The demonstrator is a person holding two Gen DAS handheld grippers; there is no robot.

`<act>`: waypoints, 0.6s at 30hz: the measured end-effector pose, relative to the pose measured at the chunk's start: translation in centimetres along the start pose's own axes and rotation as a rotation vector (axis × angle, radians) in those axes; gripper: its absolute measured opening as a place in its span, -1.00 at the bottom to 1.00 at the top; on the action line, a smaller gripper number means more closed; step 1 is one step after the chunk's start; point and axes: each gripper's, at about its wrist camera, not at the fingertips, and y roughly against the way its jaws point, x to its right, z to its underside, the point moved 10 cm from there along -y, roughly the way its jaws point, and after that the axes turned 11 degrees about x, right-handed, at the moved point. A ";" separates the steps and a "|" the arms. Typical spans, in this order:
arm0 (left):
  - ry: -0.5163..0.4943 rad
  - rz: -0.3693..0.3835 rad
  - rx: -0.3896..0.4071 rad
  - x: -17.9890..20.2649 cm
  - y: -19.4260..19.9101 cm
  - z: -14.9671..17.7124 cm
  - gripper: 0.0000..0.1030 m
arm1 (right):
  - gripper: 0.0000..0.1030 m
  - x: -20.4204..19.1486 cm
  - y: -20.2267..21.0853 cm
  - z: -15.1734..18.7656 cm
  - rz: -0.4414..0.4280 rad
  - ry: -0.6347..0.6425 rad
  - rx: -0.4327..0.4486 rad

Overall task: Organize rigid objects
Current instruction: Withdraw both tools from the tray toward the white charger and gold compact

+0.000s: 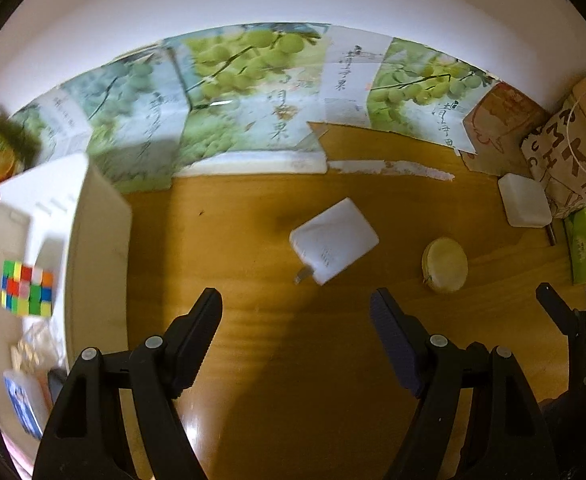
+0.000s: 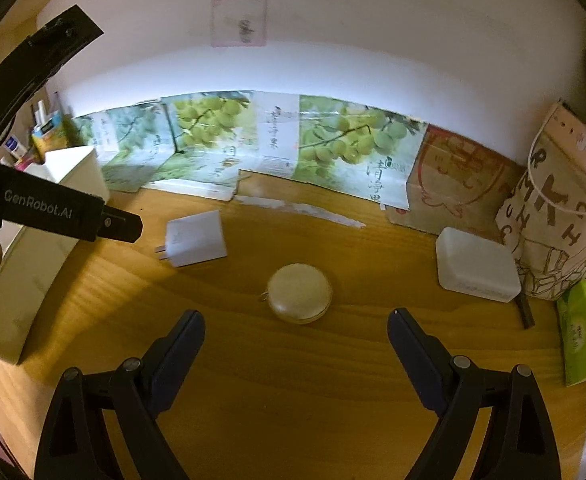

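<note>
A white charger plug [image 1: 333, 240] [image 2: 195, 236] lies flat on the wooden desk [image 1: 253, 340]. Just ahead of my left gripper [image 1: 295, 300] it sits, and that gripper is open and holds nothing. A round beige case [image 1: 445, 266] [image 2: 299, 292] rests right in front of my right gripper [image 2: 295, 320], which is open and empty too. A white rectangular box [image 1: 525, 200] [image 2: 477, 264] stands at the back right. A colourful puzzle cube [image 1: 27, 288] lies inside the white bin [image 1: 97, 240] [image 2: 45, 248] on the left. In the right wrist view the left gripper's body [image 2: 53, 208] hangs over the bin.
Grape-printed cardboard [image 1: 233, 92] [image 2: 333, 140] lines the wall behind the desk. A printed paper bag [image 1: 569, 160] [image 2: 561, 216] and a green tissue pack [image 1: 583, 248] [image 2: 581, 332] crowd the right edge. The bin also holds small packets [image 1: 25, 396].
</note>
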 end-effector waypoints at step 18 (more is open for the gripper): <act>-0.056 0.038 -0.111 1.8 -6.3 -0.6 0.54 | 0.81 0.8 -6.1 1.7 0.003 -0.085 -0.072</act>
